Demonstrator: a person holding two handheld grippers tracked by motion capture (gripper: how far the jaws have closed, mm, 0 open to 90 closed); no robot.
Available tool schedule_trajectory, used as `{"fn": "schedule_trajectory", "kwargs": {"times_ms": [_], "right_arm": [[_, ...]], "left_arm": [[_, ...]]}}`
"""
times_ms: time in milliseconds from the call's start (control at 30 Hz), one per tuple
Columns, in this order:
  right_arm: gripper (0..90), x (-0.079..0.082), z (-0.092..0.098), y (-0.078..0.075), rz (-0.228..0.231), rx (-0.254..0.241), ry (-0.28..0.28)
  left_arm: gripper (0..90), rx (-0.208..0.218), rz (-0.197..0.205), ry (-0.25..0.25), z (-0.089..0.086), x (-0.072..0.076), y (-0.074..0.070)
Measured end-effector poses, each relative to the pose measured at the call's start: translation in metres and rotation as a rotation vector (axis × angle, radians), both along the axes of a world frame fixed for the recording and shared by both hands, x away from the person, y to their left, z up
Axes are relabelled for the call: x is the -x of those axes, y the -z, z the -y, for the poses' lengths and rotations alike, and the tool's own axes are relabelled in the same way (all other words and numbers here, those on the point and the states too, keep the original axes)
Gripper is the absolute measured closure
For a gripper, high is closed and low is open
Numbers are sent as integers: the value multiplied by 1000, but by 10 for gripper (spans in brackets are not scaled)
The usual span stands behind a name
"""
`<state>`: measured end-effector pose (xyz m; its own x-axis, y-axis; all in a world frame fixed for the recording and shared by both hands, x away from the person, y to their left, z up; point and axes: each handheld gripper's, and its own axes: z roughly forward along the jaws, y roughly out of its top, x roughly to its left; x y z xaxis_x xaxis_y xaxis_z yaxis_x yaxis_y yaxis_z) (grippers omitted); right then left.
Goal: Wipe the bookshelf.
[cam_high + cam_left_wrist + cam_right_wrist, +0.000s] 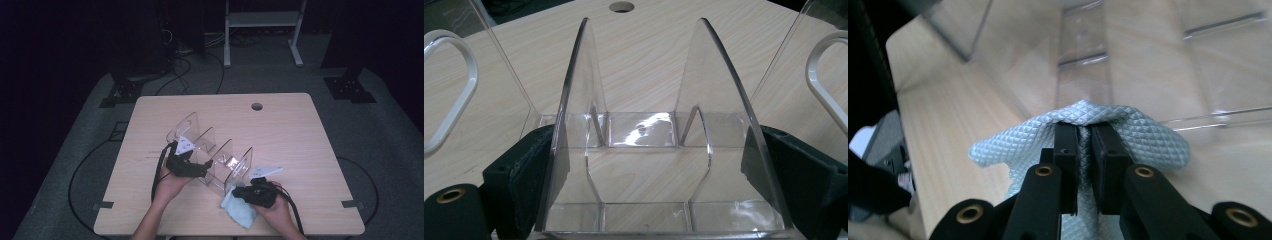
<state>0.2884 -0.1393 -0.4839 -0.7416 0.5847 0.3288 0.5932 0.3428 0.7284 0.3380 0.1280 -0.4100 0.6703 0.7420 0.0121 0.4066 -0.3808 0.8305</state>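
A clear acrylic divider rack (pixel 220 155) stands in the middle of the wooden table (pixel 280 125). My left gripper (pixel 202 167) is at its left end, and in the left gripper view (pixel 651 175) its black pads (pixel 531 185) press on both outer sides of the rack (pixel 639 130). A light blue quilted cloth (pixel 239 210) lies bunched by the rack's near end. My right gripper (pixel 237 192) is shut on the cloth's upper fold, and its view shows the jaws (pixel 1085 127) pinching the cloth (pixel 1148 142) close against a clear wall of the rack (pixel 1083 50).
The table has a round cable hole (pixel 257 106) at its far edge. The near edge runs just below both hands. Beyond the table a white metal frame (pixel 262 20) stands on the grey floor, with black cables (pixel 180 65) around it.
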Motion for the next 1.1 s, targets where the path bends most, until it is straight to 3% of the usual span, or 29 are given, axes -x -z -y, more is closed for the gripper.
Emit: {"fn": "schedule_trajectory", "kwargs": {"times_ms": [100,200,233,333,500,600,733,800,900,967,1100], "right_arm": [[821,6,-5,-3,-6,-8,-28],[821,10,-4,-12,26,-37,-26],[822,14,-2,-23,65,-77,-19],[822,16,-2,-26,86,-68,-24],[821,14,-11,4,16,13,-57],[822,11,-9,0,24,18,-53],[821,3,5,-7,54,-1,20],[821,-2,9,-5,37,-10,39],[822,1,6,-5,35,-9,36],[821,11,-6,-3,20,-12,-49],[823,4,0,-3,19,-15,-42]], "left_arm": [[85,-5,-2,4,0,0,0],[85,-8,0,6,0,0,0],[85,-5,1,5,0,0,0],[85,-2,-1,6,1,0,0],[85,1,-2,6,1,0,0],[85,2,-3,6,1,0,0],[85,3,-4,7,1,0,0],[85,3,-4,7,1,0,0],[85,3,-4,7,1,0,0],[85,2,-4,8,1,0,0],[85,3,-5,7,1,0,0]]}}
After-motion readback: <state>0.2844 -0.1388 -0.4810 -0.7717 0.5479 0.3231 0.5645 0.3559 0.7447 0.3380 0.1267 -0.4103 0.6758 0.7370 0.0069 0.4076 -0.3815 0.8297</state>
